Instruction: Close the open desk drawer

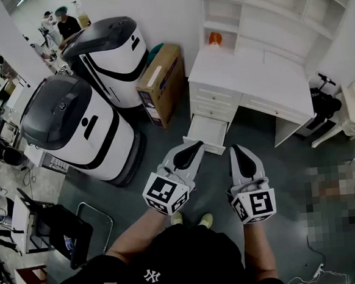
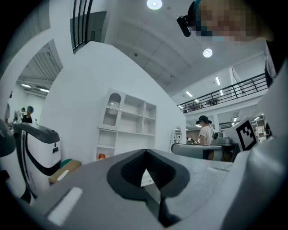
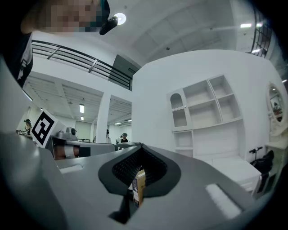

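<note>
At 10 o'clock from us stands a big white and black machine point(image 1: 78, 124), with a second one point(image 1: 112, 51) behind it. A cardboard box point(image 1: 159, 84) leans at 11 o'clock, between the second machine and the desk point(image 1: 264, 76).

The left gripper point(image 1: 193, 148) is held out in front of us at waist height. Its jaws are pressed together and they carry nothing; only the rounded opening behind the tips is left. The open drawer point(image 1: 206, 132) lies at 12 o'clock from it. It is the lowest one in the left column of the desk, pulled far out, and it looks empty. Neither gripper touches it. In both gripper views the desk is some way ahead, so we judge that the approach is not finished.

The right gripper point(image 1: 238, 150) is just beside the left one, at its 3 o'clock. Its jaws are also together and hold nothing. The brown thing seen through its narrow slit is the distant cardboard box, not an object in the grip.

We see some risks in the next move. The drawer front is smooth and white, and the closed tips are narrow, so they may slide off it. A push on one corner only may turn the drawer on its runners and jam it. A hard push may slam it and shake the desk. The nearer machine stands close at 9 o'clock of the drawer, so our left arm may brush it when we bend down.
</note>
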